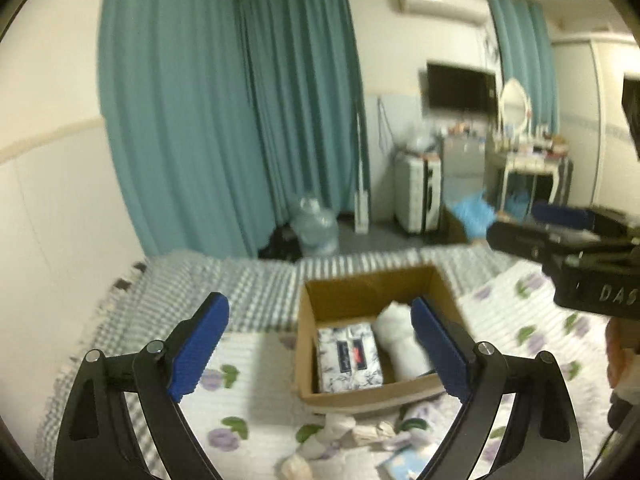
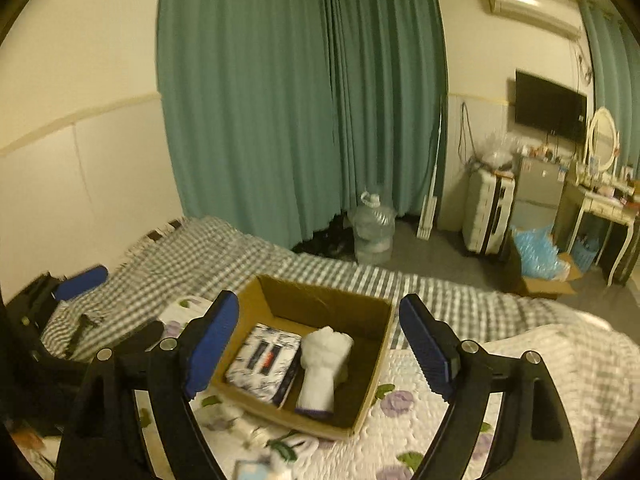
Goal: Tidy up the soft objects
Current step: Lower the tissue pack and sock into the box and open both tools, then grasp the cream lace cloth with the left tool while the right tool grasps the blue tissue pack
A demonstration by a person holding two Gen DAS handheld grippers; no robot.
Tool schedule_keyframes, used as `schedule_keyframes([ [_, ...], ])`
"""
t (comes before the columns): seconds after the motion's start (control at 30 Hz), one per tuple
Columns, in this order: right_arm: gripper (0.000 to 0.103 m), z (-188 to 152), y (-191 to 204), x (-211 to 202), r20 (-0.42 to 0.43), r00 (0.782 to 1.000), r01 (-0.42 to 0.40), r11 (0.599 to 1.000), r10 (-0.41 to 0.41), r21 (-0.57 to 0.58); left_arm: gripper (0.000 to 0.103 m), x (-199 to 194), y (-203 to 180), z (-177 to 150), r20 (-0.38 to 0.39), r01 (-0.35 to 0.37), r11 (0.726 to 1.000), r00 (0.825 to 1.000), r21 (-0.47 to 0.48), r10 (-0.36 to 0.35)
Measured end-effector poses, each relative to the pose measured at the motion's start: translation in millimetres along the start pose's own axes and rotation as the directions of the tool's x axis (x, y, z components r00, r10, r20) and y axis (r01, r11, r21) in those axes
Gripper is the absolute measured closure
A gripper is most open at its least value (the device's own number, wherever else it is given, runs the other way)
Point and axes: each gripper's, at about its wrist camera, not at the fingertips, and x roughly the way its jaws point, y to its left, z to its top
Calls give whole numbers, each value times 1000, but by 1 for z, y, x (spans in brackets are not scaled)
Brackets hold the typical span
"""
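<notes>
The left gripper (image 1: 320, 344) hangs above the bed with its blue pads spread wide and nothing between them; the right gripper (image 2: 318, 344) is the same, jaws wide apart and empty. Both look down on a cardboard box (image 1: 360, 288) standing on the floral quilt (image 1: 248, 384). Inside the box, a patterned tissue pack (image 2: 264, 360) lies on the left, touching a rolled white cloth (image 2: 322, 364) on its right; the pack carries dark blue and red labels, too blurred to read. More small soft pieces (image 1: 348, 432) lie loose on the quilt just in front of the box. In the left wrist view the right gripper's black body (image 1: 580, 256) juts in from the right, with the white letters "DAS" legible on it. A checked blanket (image 2: 192, 256) lies beyond the box, then teal curtains (image 2: 280, 100)
</notes>
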Motion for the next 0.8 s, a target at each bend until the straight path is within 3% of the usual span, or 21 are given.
schedule_keyframes([
  [0.07, 9, 5, 8, -35, 40, 999, -4, 1000, 5, -15, 5, -38, 9, 5, 56, 2, 1000, 998, 1, -2],
  [0.2, 1, 2, 25, -86, 67, 998, -19, 999, 21, -38, 4, -88, 17, -6, 105, -22, 1000, 994, 3, 22],
  [0.4, 1, -41, 52, -117, 68, 997, -34, 996, 40, -86, 4, -91, 20, -52, 56, -40, 999, 998, 2, 40],
  [0.57, 1, -87, 62, -90, -11, 998, -64, 996, 64, -56, 4, -62, 21, -104, -49, -3, 999, 999, -46, 1],
  [0.8, 1, -151, 56, -8, -182, 983, -36, 999, 36, 1, 5, -5, 21, -167, -198, -13, 998, 980, -67, 0],
])
